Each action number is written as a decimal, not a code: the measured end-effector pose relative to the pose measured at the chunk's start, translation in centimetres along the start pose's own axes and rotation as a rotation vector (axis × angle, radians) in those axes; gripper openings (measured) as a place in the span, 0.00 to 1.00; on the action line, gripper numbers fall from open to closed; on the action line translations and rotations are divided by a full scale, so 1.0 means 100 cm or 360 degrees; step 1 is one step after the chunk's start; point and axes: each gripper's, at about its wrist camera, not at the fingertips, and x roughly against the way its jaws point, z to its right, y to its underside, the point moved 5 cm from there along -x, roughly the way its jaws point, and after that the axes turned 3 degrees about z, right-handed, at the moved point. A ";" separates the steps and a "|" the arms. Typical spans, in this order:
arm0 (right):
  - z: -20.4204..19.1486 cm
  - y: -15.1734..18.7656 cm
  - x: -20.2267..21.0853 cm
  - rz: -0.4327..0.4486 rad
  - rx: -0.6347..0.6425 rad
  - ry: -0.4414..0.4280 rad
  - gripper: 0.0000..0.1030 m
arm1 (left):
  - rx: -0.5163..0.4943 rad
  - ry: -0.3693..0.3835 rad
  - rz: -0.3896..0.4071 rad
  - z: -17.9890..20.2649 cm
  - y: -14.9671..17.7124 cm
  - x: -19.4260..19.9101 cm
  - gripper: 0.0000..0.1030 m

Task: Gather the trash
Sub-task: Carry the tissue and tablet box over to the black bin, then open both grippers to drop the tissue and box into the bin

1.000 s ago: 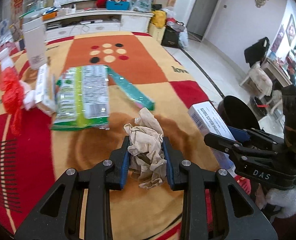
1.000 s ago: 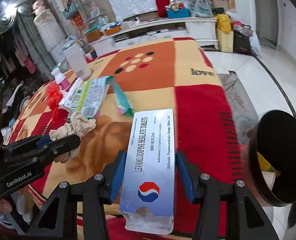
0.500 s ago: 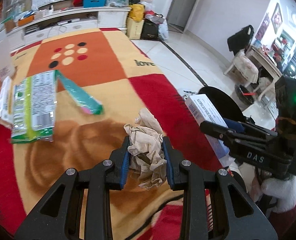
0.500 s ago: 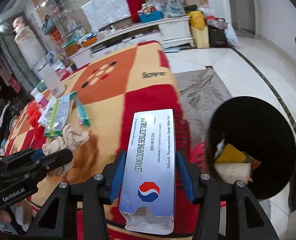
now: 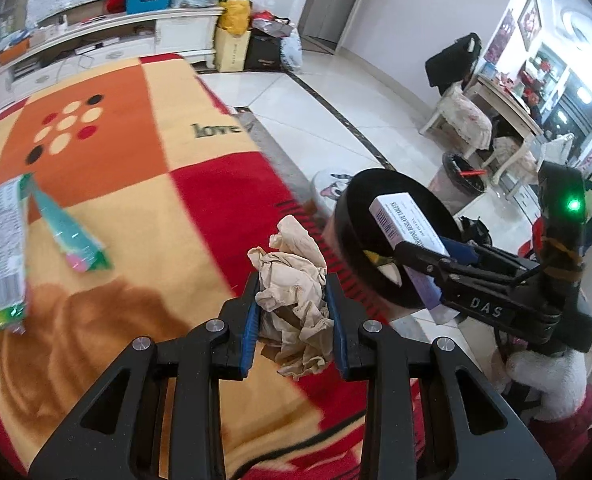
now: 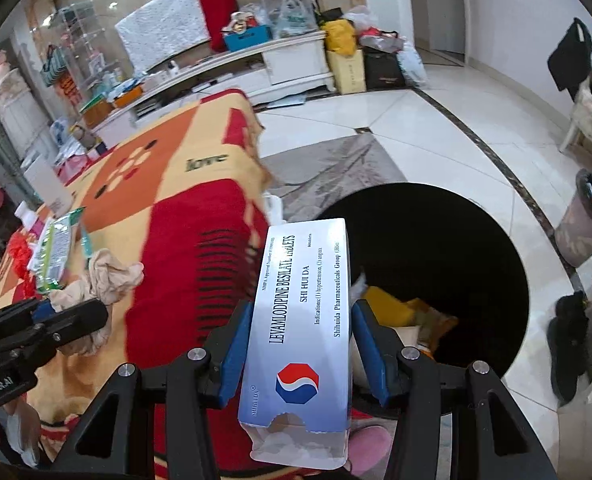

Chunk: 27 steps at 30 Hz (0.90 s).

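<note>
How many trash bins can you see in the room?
2. A big black bin sits on the floor beside the blanket-covered table, right under the held medicine box. A smaller grey bin stands farther off by the chairs. Others may be hidden.

I count two black two-finger grippers: my left gripper point(image 5: 294, 312), low in the middle of the left wrist view, and my right gripper point(image 6: 298, 344), low in the middle of the right wrist view. Between them they carry two pieces of trash: one crumpled beige paper wad point(image 5: 294, 280) and one white-and-blue cardboard tablet box point(image 6: 304, 320). On the one red, orange and yellow patterned blanket point(image 5: 108, 120) I count two more wrappers at the left edge of the left wrist view: one green-and-white printed plastic packet point(image 5: 0, 248) and one long teal pouch point(image 5: 68, 228). There are two bins: one round black one point(image 6: 476, 240) right of centre, one grey one point(image 6: 584, 224) at the right edge.
</note>
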 end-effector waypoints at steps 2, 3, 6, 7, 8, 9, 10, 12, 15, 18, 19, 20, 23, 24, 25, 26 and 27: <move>0.009 0.000 0.000 -0.0004 -0.0016 0.0019 0.48 | -0.0010 0.0024 -0.0008 0.007 -0.005 -0.006 0.27; 0.014 0.000 0.000 -0.0006 -0.0025 0.0028 0.48 | -0.0017 0.0042 -0.0014 0.012 -0.008 -0.011 0.27; 0.027 0.002 0.000 -0.0010 -0.0049 0.0053 0.48 | -0.0037 0.0083 -0.0033 0.025 -0.013 -0.022 0.27; 0.032 0.002 0.000 -0.0012 -0.0057 0.0062 0.48 | -0.0045 0.0094 -0.0036 0.029 -0.015 -0.025 0.27; 0.035 0.002 -0.001 -0.0014 -0.0064 0.0069 0.48 | -0.0055 0.0107 -0.0038 0.033 -0.016 -0.027 0.27; 0.040 0.002 -0.001 -0.0017 -0.0074 0.0078 0.48 | -0.0063 0.0121 -0.0040 0.038 -0.017 -0.030 0.27; 0.043 0.003 -0.001 -0.0018 -0.0079 0.0084 0.48 | -0.0068 0.0131 -0.0045 0.043 -0.019 -0.033 0.27; 0.050 0.003 -0.001 -0.0019 -0.0091 0.0097 0.48 | -0.0072 0.0153 -0.0062 0.050 -0.022 -0.041 0.27; 0.060 0.004 0.000 -0.0019 -0.0115 0.0114 0.48 | -0.0062 0.0189 -0.0095 0.057 -0.026 -0.053 0.27; 0.070 0.004 0.003 -0.0015 -0.0135 0.0129 0.48 | -0.0049 0.0234 -0.0123 0.065 -0.029 -0.063 0.27; 0.073 0.004 0.002 -0.0013 -0.0143 0.0136 0.48 | -0.0047 0.0251 -0.0131 0.067 -0.030 -0.065 0.27; 0.076 0.003 0.003 -0.0010 -0.0153 0.0143 0.48 | -0.0044 0.0267 -0.0139 0.069 -0.032 -0.067 0.27; 0.085 0.002 0.003 -0.0002 -0.0184 0.0167 0.47 | -0.0039 0.0291 -0.0147 0.073 -0.035 -0.074 0.28; 0.088 0.002 0.002 -0.0003 -0.0191 0.0178 0.48 | -0.0037 0.0300 -0.0150 0.075 -0.035 -0.076 0.28; 0.091 0.002 0.002 -0.0004 -0.0202 0.0196 0.49 | -0.0031 0.0312 -0.0152 0.076 -0.036 -0.078 0.29; 0.094 0.001 0.003 -0.0001 -0.0213 0.0206 0.51 | -0.0023 0.0333 -0.0152 0.077 -0.037 -0.080 0.32; 0.096 0.002 0.003 0.0004 -0.0231 0.0213 0.53 | -0.0014 0.0348 -0.0158 0.078 -0.037 -0.082 0.35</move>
